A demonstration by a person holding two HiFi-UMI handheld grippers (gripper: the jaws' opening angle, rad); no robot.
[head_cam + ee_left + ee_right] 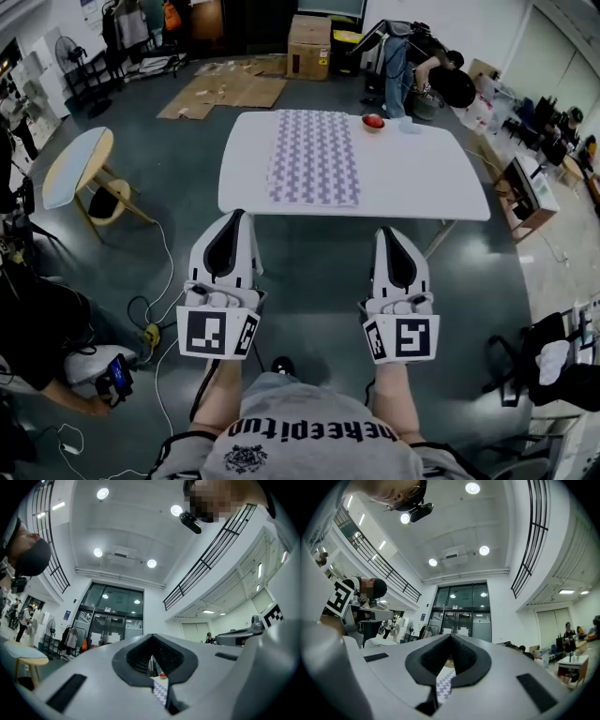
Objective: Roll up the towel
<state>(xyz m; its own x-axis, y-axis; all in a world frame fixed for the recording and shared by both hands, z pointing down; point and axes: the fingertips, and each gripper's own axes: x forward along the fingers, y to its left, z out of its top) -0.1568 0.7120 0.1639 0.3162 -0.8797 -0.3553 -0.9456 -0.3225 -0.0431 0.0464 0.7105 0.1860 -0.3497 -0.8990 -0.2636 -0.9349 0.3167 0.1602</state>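
Beyond the fingers (pixel 228 248) a white rectangular surface (pixel 422 178) stands on a dark grey floor (pixel 319 272), flattened brown cardboard sheets (pixel 230 92) farther ahead, a pale oval wooden-legged table (pixel 75 167) to their left, round ceiling lights (pixel 102 493) overhead.

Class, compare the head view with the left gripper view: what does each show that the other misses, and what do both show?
Only the head view: the whole white table, flattened cardboard and a cardboard box. Only the left gripper view: ceiling lights and balcony railings. Both: the patterned towel, a small red bowl beside it, and the left gripper, fingers shut.
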